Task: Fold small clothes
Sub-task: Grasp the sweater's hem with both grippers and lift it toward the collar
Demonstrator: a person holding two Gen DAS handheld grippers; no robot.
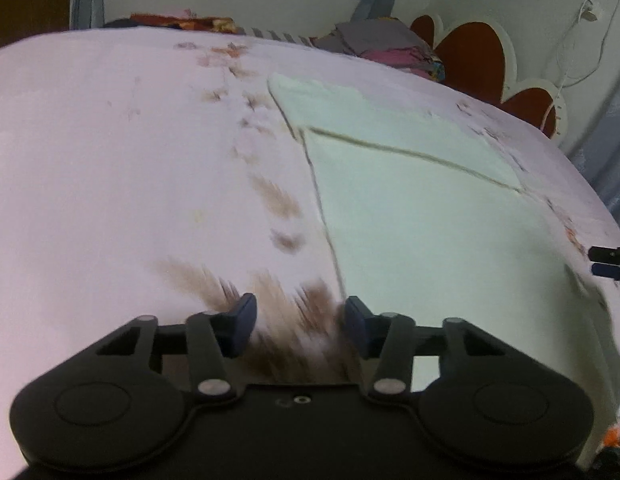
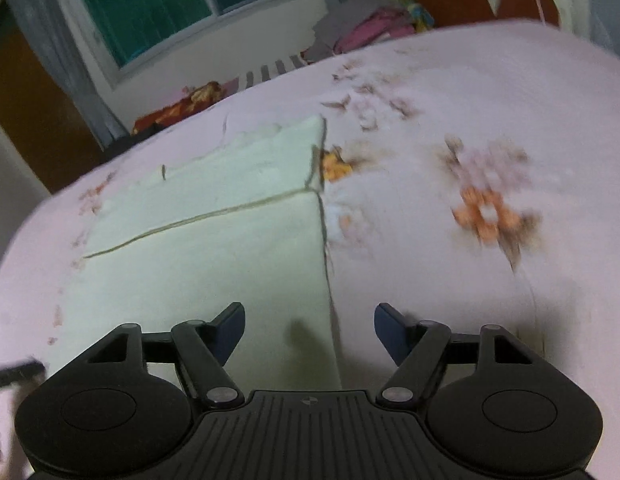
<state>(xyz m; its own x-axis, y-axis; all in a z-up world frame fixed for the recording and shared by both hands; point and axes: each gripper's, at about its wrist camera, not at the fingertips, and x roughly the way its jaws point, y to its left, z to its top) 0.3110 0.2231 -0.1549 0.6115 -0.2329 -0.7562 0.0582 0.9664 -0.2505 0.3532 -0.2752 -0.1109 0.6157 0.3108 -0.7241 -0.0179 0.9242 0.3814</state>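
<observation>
A pale green cloth (image 1: pixel 414 220) lies flat on the bed, folded so that one layer lies over another with a dark seam edge across it. It also shows in the right wrist view (image 2: pixel 214 264). My left gripper (image 1: pixel 300 322) is open and empty, just above the sheet at the cloth's near left edge. My right gripper (image 2: pixel 310 330) is open and empty, over the cloth's near right edge. The right gripper's fingertips (image 1: pixel 608 261) show at the far right of the left wrist view.
The bed has a pale pink sheet (image 1: pixel 110 160) with brown and orange flower prints (image 2: pixel 486 212). A pile of clothes (image 1: pixel 386 46) lies at the far edge by a red and white headboard (image 1: pixel 474 56). A window (image 2: pixel 182 4) is behind.
</observation>
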